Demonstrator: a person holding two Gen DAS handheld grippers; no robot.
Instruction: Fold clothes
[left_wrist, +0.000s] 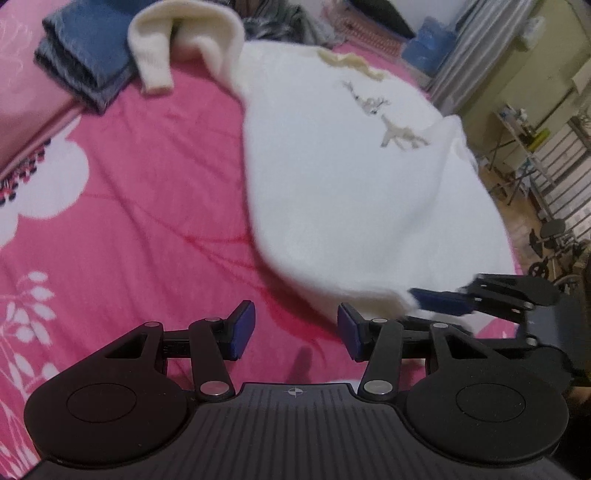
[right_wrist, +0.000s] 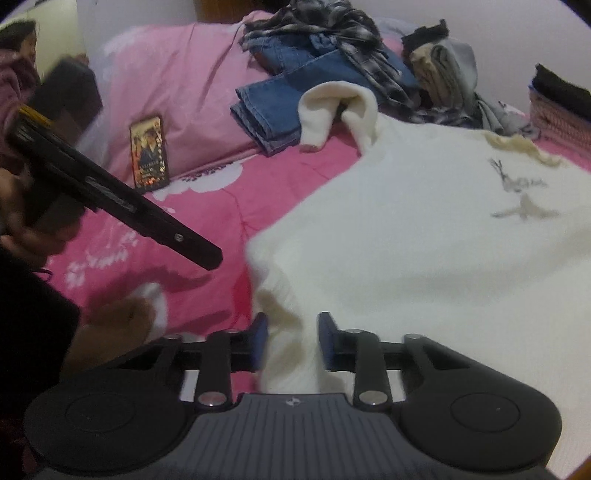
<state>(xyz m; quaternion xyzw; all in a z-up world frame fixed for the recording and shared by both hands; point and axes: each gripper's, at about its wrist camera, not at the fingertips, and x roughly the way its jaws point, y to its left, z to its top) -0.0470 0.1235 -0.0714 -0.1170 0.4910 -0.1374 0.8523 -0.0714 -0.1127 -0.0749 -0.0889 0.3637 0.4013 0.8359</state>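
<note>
While the white sweater (left_wrist: 354, 192) is lying spread across the pink bedspread (left_wrist: 129, 221), filling the view from twelve to three o'clock, the left gripper (left_wrist: 295, 332) is hovering with its fingers released, nothing between them. At six o'clock in the right wrist view, the right gripper (right_wrist: 291, 341) is straddling the sweater's hem; whether its pads are pinching, I cannot tell. Folded jeans (right_wrist: 273, 107) are resting at twelve o'clock.

cream sweater (right_wrist: 424, 229) with grey deer motif, pink floral bedsheet (left_wrist: 140, 206), blue jeans (right_wrist: 273, 107)
</note>
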